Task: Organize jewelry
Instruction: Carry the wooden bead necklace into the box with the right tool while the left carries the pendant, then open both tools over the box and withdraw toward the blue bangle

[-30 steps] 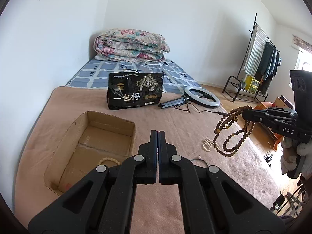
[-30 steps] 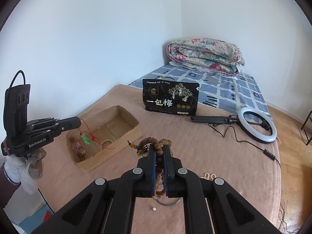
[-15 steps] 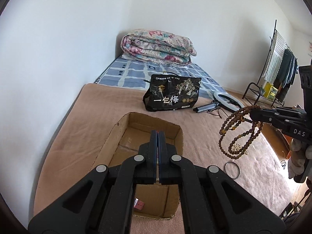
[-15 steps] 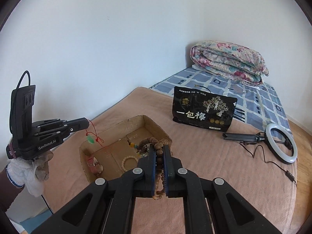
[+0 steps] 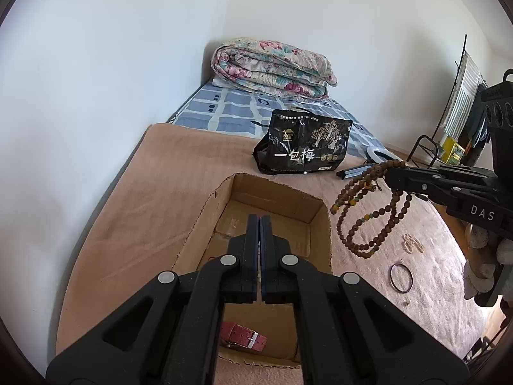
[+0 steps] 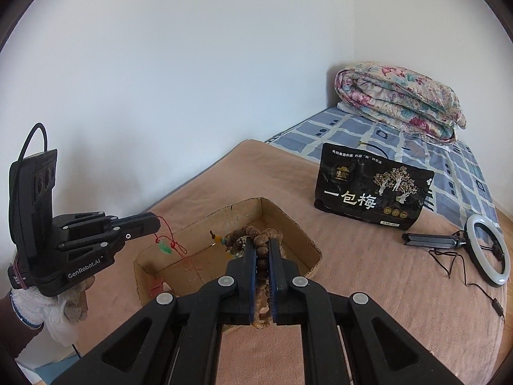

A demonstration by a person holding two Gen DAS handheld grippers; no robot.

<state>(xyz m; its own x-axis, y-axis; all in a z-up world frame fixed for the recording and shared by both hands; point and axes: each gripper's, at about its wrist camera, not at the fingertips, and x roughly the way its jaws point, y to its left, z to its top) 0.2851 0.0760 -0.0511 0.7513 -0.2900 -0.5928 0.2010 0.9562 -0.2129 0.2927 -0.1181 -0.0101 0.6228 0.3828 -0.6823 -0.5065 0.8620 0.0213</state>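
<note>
An open cardboard box (image 5: 322, 224) (image 6: 307, 240) lies on the tan blanket. My left gripper (image 5: 259, 219) (image 6: 154, 223) is shut on the red cord of a green pendant (image 6: 166, 249), which hangs over the box's left end. My right gripper (image 6: 262, 250) (image 5: 389, 173) is shut on a long brown bead necklace (image 5: 368, 224) (image 6: 256, 235) and holds it just right of the box's rim. A red watch strap (image 5: 245, 340) lies in the box. A pearl bracelet (image 5: 412, 243) and a thin ring bangle (image 5: 400, 277) lie on the blanket to the right.
A black snack bag (image 5: 304, 147) (image 6: 372, 192) stands behind the box. A ring light on a small tripod (image 6: 487, 253) with its cable lies right of it. A folded floral quilt (image 5: 272, 67) sits at the bed's head. A clothes rack (image 5: 458, 102) stands far right.
Both grippers have moved closer to the box. The pendant now hangs over its left end, and the bead necklace has come up beside its right rim.
</note>
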